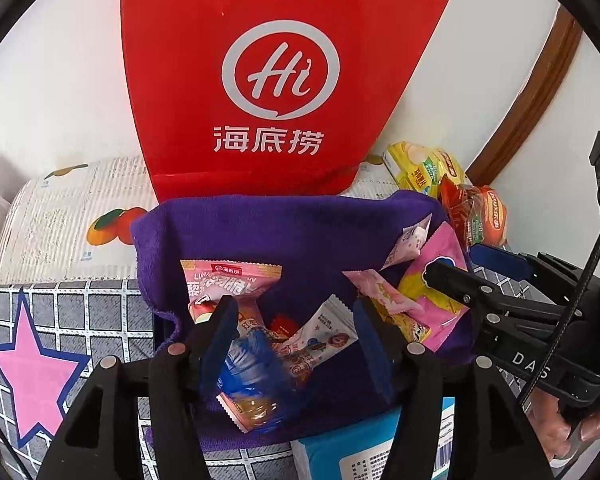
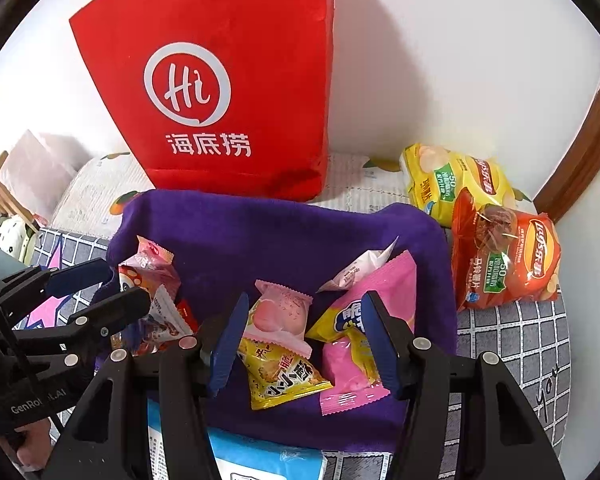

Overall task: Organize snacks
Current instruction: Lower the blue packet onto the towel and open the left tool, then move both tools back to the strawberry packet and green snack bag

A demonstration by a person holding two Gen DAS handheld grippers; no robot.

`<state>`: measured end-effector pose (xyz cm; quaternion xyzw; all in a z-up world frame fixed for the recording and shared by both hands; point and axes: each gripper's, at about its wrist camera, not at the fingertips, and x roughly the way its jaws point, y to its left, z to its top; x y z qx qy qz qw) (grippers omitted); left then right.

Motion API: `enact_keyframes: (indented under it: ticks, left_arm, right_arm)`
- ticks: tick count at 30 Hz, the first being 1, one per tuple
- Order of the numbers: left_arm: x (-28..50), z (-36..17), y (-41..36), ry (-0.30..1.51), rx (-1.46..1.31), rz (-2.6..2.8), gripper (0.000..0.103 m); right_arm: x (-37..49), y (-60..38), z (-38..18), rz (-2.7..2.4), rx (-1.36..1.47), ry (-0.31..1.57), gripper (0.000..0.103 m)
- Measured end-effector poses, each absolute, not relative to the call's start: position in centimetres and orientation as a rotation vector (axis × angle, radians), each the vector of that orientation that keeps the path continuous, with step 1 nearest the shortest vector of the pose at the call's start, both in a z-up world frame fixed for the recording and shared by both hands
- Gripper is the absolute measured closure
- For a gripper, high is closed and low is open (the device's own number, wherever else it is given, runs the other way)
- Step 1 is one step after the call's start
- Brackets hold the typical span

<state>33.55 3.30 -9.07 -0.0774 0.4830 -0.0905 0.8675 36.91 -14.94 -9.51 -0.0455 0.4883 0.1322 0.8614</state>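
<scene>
Snacks (image 2: 278, 322) on purple towel (image 2: 260, 232), checked bedding (image 2: 512, 332).

Both claws are matt black plastic frames with round silver screw heads at the joints and dark blue pads lining the fingers. The left claw (image 1: 296, 338) has white lettering "GenRobot.AI" on its body. The right claw (image 2: 302, 342) bears white letters "DAS", and a braided black cable (image 1: 572, 312) runs along it.

Looks like a home room, maybe a bedroom: star-print grid bedsheet (image 1: 52, 320), fruit-print cover (image 1: 80, 216), white wall (image 2: 460, 60), wooden trim (image 2: 580, 160), red shopping bag (image 2: 228, 92), chip bags (image 2: 500, 256).
</scene>
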Motion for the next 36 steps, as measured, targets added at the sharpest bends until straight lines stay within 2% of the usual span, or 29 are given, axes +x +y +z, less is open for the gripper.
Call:
enact_keyframes:
  ticks: [24,36]
  left_arm:
    - [32.7,-7.2,3.8,0.967,-0.187,-0.209,0.045]
    - [31.9,-5.4,5.2,0.946,-0.209,-0.166,0.045]
  right_arm:
    - [35.5,-14.9,-7.3,0.279,-0.086,0.963,0.045]
    - [30.9,-13.8,-3.3,0.318,-0.059,0.849,0.044]
